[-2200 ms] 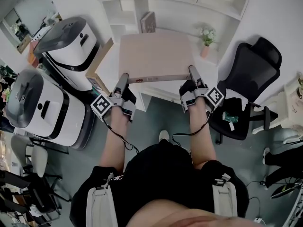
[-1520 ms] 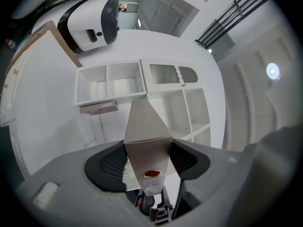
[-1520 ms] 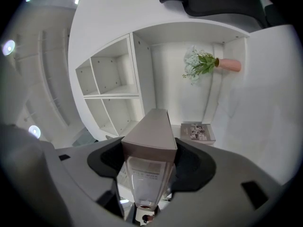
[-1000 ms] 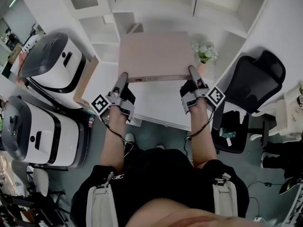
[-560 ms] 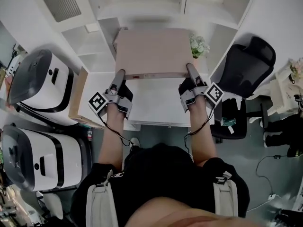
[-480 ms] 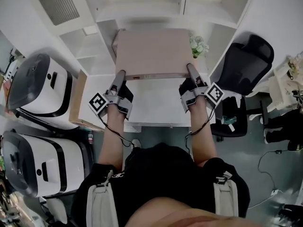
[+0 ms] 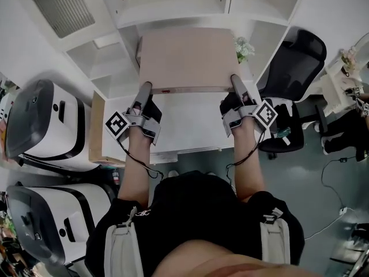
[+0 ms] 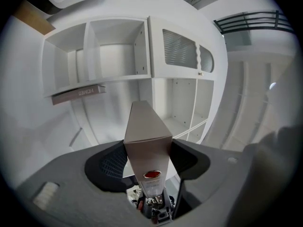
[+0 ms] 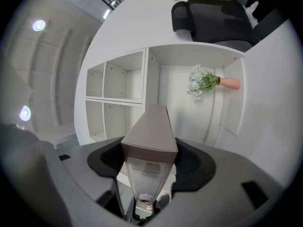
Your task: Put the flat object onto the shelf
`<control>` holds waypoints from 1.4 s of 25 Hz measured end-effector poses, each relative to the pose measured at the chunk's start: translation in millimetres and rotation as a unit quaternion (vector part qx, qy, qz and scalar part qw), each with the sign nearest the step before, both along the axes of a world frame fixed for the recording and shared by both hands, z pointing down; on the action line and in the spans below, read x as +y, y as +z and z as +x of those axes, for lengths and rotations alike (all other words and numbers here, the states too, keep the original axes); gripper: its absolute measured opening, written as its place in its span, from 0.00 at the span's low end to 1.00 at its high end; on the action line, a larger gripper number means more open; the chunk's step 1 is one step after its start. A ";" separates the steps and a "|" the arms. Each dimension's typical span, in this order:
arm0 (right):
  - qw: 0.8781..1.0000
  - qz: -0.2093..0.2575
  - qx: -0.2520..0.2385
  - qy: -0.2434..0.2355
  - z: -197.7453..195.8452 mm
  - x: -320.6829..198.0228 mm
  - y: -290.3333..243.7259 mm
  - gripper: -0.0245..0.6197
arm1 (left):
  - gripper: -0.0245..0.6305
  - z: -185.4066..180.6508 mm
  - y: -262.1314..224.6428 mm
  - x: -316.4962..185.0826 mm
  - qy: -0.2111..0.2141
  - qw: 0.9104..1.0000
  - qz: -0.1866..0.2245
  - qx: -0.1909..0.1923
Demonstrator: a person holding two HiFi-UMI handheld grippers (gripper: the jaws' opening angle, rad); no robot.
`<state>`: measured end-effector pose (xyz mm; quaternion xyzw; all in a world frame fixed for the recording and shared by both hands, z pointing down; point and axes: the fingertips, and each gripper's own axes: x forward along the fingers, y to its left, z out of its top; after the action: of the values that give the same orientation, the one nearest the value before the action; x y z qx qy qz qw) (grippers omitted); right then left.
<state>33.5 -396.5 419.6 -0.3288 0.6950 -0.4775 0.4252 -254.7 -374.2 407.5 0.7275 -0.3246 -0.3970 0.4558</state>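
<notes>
- We see a flat box (image 7: 185,59), light brown, in the upper middle of the head view.
- The box lies level and is held up by its near edge, one gripper at each near corner.
- The left gripper (image 7: 145,89) is at the box's lower left corner. In the left gripper view the box's thin edge sits between its two dark pads (image 8: 108,167), and they pinch it from both sides.
- A small red dot (image 8: 151,174) shows on the box's edge, low in the left gripper view.
- The right gripper (image 7: 235,81) is at the box's lower right corner. In the right gripper view its jaws squeeze the box's edge the same way.
- Under the box and the grippers is a white desk (image 7: 190,126), in the middle of the head view.
- The white shelf (image 7: 173,7) runs along the top of the head view. The far edge of the box points at it. We cannot tell if the box touches the shelf.
- Some white flowers (image 7: 243,49) stand just beside the box's upper right corner. In the right gripper view they sit in a pink vase (image 9: 229,83).
- A black chair (image 7: 291,56) is at the upper right of the head view.
- Big white and grey machines (image 7: 43,120) fill the left side of the head view.
- A brown board (image 7: 95,128) leans between the machines and the desk.
</notes>
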 end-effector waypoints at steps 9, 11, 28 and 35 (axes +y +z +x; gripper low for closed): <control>1.000 0.016 0.007 -0.002 -28.1 9.3 -24.8 0.49 | 0.47 -26.9 -25.0 8.9 0.001 1.000 0.021 0.007; 1.000 0.021 0.010 -0.001 -25.2 10.1 -31.8 0.49 | 0.47 -24.6 -29.9 11.2 0.000 1.000 0.026 0.009; 0.997 0.079 0.016 -0.022 -32.1 -3.2 -86.4 0.49 | 0.47 -30.2 -76.2 10.5 -0.025 0.996 0.083 0.017; 0.995 0.090 0.016 -0.029 -37.0 -20.1 -99.1 0.49 | 0.47 -34.9 -84.0 1.1 -0.033 0.995 0.090 0.013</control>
<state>-3.5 -416.6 320.5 -0.2763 0.7514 -0.4197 0.4277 -289.6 -373.1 323.5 0.7494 -0.3052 -0.4489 0.3790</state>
